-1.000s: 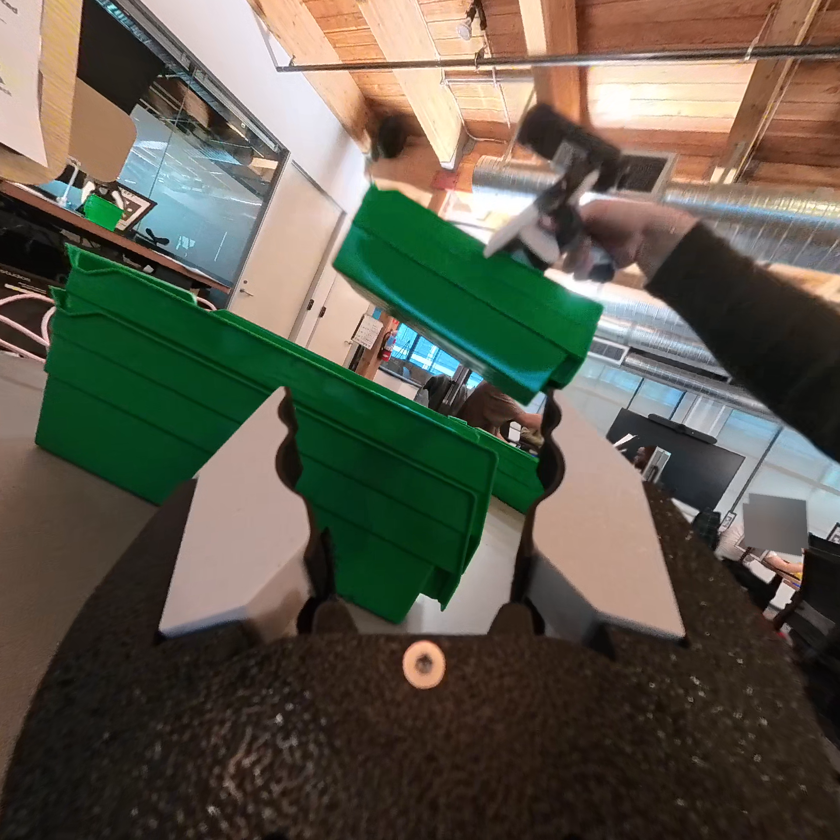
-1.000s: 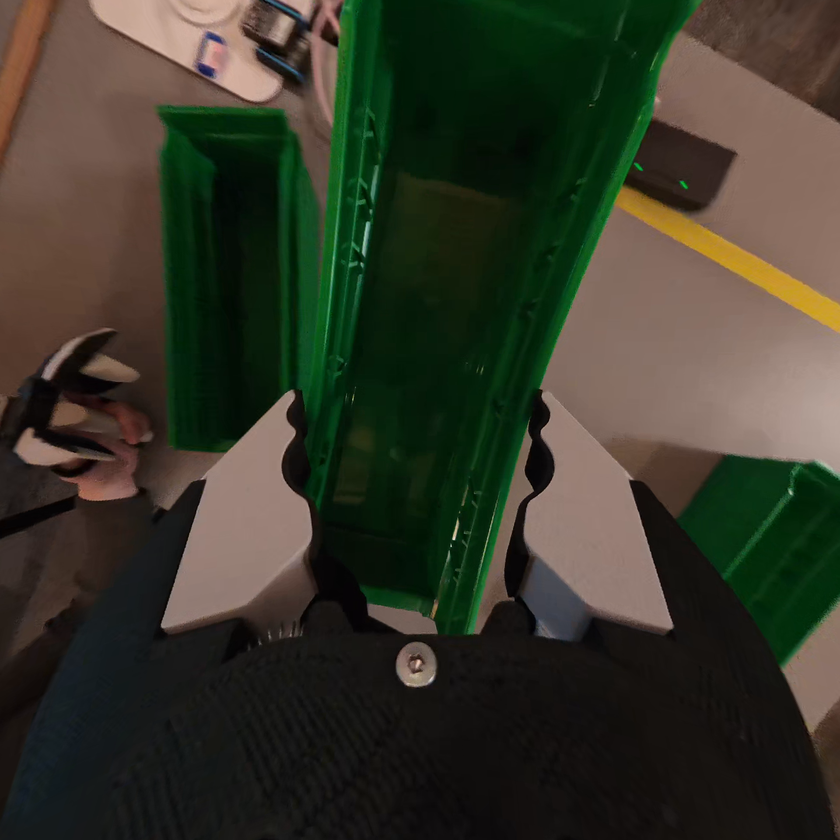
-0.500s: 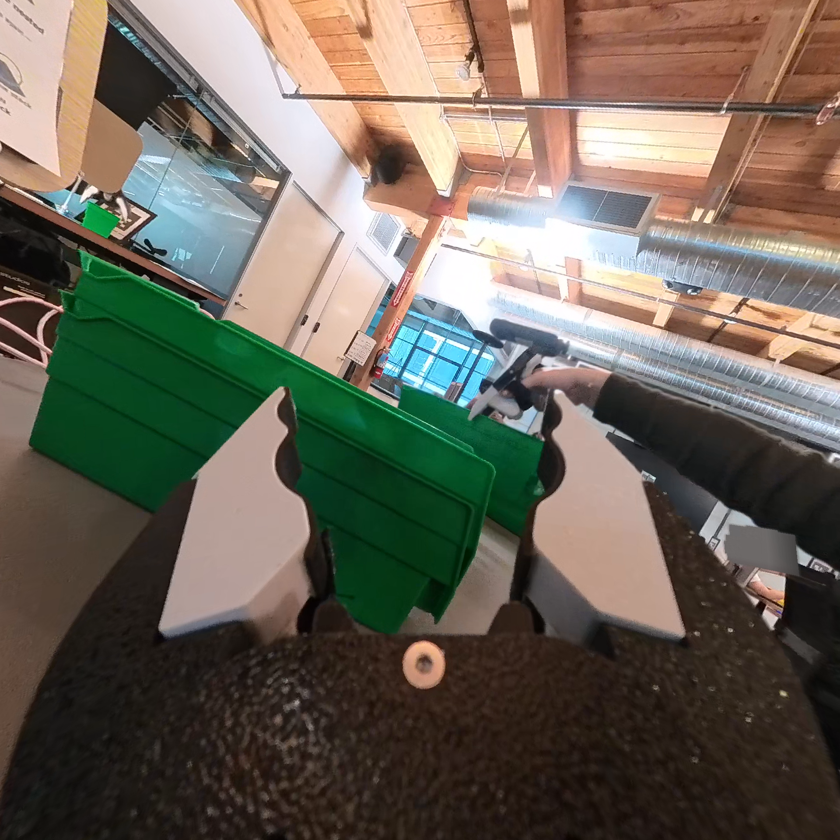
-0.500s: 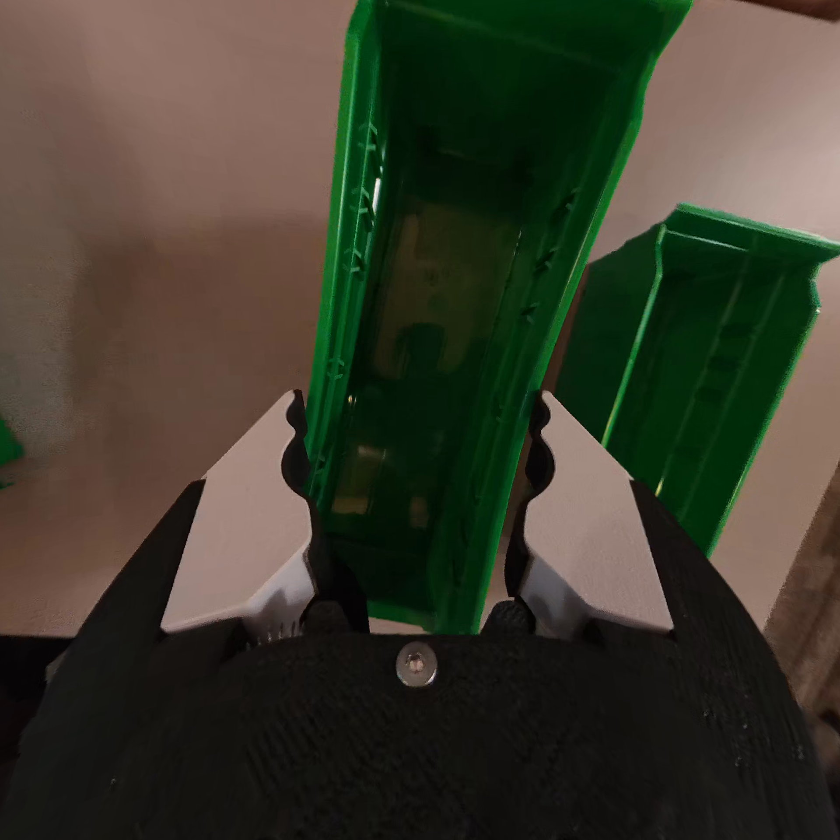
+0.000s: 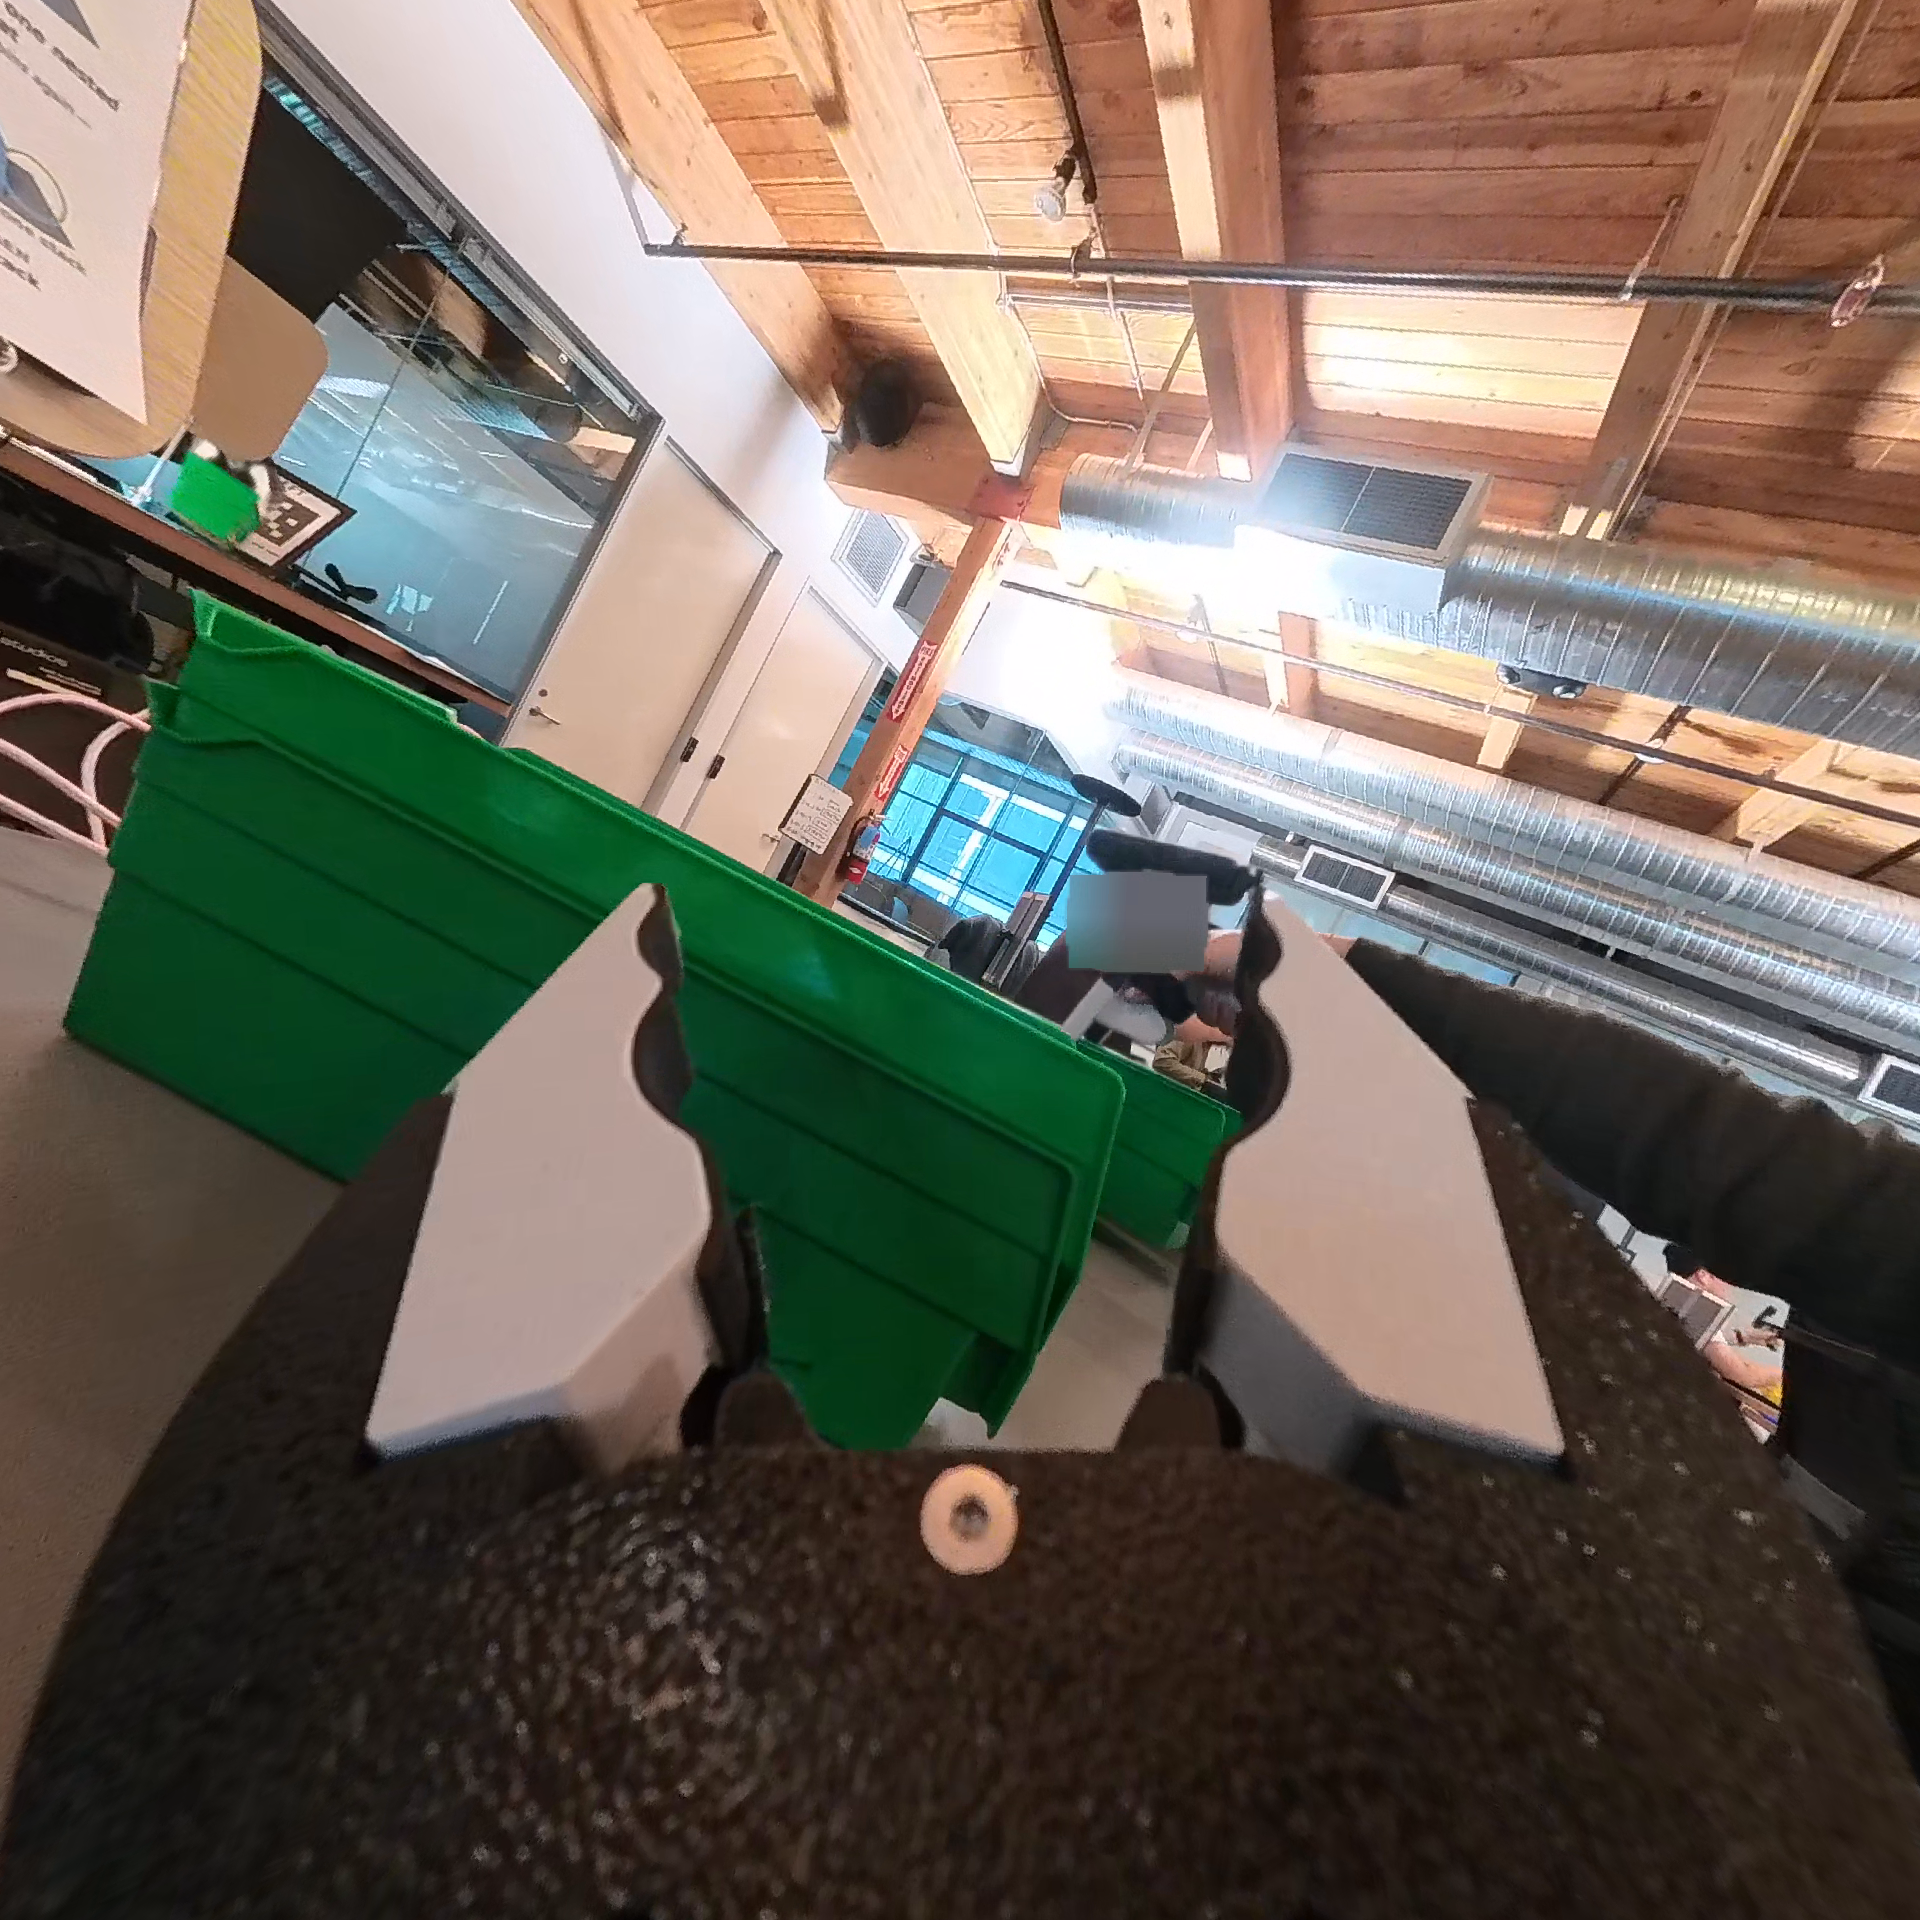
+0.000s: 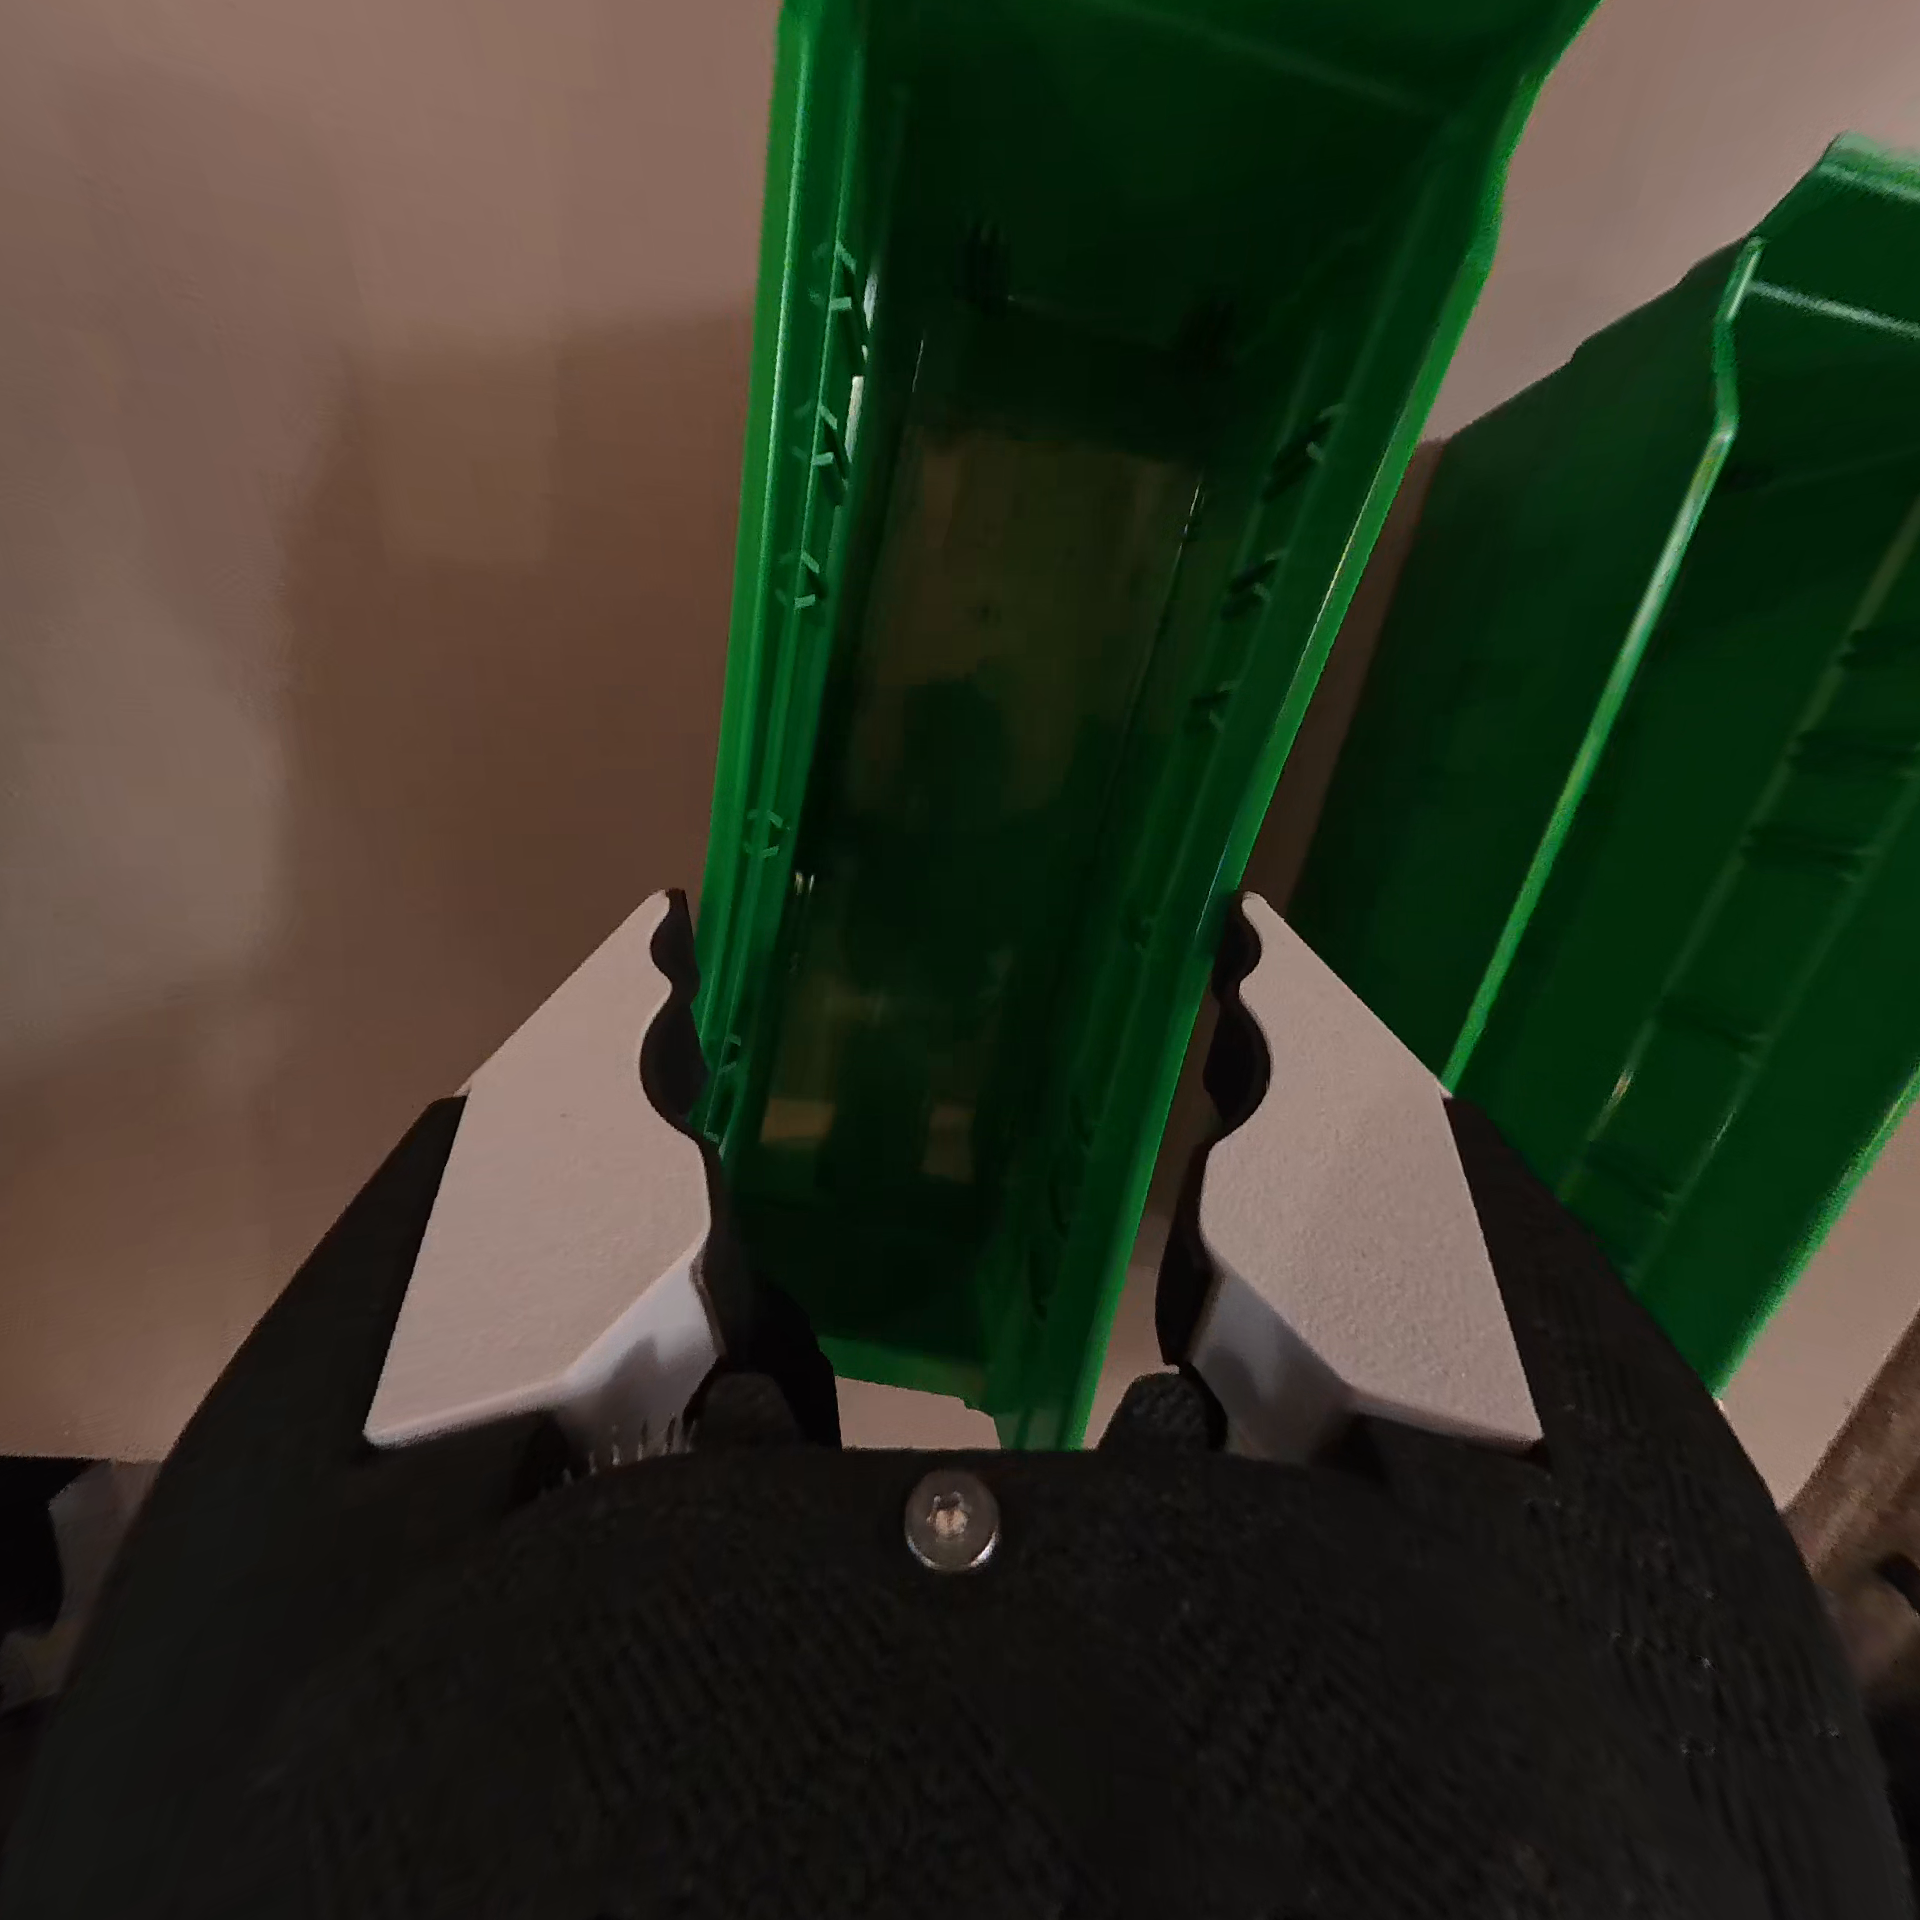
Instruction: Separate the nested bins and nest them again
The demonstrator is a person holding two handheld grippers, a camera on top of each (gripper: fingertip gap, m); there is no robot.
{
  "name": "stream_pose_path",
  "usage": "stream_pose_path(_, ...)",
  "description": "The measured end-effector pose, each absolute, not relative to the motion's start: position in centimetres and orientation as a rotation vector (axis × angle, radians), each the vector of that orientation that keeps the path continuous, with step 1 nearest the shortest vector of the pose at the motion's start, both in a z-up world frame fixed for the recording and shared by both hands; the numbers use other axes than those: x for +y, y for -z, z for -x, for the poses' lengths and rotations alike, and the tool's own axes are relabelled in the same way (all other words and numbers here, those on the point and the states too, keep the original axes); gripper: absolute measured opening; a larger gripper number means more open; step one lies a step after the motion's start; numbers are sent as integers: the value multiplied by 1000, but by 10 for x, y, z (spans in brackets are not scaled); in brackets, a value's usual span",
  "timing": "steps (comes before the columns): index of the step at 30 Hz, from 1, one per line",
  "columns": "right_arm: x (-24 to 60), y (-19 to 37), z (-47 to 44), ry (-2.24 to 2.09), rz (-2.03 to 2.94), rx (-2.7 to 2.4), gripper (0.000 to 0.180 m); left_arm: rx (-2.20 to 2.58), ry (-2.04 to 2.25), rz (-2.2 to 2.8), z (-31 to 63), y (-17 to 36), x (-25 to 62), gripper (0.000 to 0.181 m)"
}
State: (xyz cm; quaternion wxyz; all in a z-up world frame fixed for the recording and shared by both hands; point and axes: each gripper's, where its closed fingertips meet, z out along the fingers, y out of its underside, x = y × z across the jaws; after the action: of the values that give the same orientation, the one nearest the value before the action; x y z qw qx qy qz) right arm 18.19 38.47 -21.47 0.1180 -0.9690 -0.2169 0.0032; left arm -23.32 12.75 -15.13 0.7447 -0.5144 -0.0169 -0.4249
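A long green bin (image 6: 997, 727) lies open side up on the tan table (image 6: 364, 623), running from near to far between the fingers of the right gripper (image 6: 951, 1049). The right gripper's jaws are spread; the left finger (image 6: 582, 1195) sits just beside the bin's left wall, and contact cannot be confirmed. A second bin (image 6: 1662, 831) lies to the right, close beside it. In the left wrist view, a stack of nested bins (image 5: 499, 987) rests on the table (image 5: 125, 1247), its near end between the fingers of the left gripper (image 5: 956, 1049), whose jaws are also spread and apart from it. Another bin (image 5: 1153, 1164) shows behind the stack. A dark sleeve (image 5: 1662, 1132) reaches in from the right.
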Motion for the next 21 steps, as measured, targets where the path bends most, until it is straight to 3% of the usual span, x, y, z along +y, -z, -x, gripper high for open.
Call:
stream_pose_path(10, 380, 227, -189, -7, 2851, -648, 102, -53, 931, 1115, 237, 151, 127, 105)
stream_pose_path(15, 372, 229, -191, -22, 2885, -685, 117, -57, 927, 1121, 237, 152, 128, 106)
stream_pose_path(21, 392, 162, -159, 38, 2658, -748, 139, -73, 913, 1117, 240, 152, 128, 107)
